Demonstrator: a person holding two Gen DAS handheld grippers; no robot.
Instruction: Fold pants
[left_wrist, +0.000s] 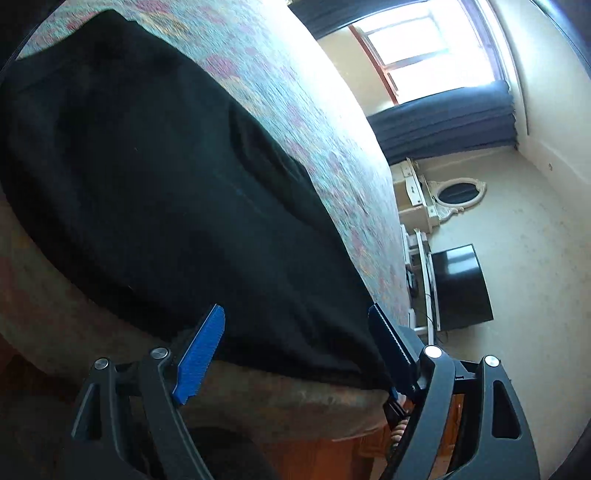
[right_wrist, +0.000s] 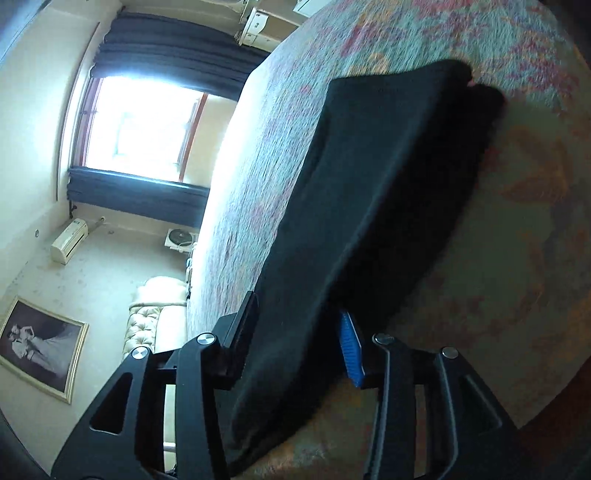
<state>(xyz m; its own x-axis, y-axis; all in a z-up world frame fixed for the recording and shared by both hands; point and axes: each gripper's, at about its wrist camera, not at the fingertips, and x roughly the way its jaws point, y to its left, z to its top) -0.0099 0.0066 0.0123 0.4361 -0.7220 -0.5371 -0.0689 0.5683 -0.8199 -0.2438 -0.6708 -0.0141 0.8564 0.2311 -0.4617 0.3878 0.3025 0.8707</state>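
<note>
Black pants (left_wrist: 147, 177) lie spread on a bed with a floral cover (left_wrist: 295, 96). In the left wrist view my left gripper (left_wrist: 299, 350) is open, its blue pads (left_wrist: 199, 354) wide apart at the near edge of the pants, with the cloth edge between them. In the right wrist view the pants (right_wrist: 369, 192) stretch away over the bed (right_wrist: 517, 221). My right gripper (right_wrist: 299, 332) is open, with a fold of the black cloth lying between its fingers; the blue pad (right_wrist: 351, 347) shows on the right.
A bright window with dark curtains (left_wrist: 443, 122) is beyond the bed. A dark TV (left_wrist: 461, 284) and an oval mirror (left_wrist: 458, 192) are on the far wall. A framed picture (right_wrist: 40, 343), an air conditioner (right_wrist: 70, 240) and a tufted headboard (right_wrist: 147, 325) show in the right wrist view.
</note>
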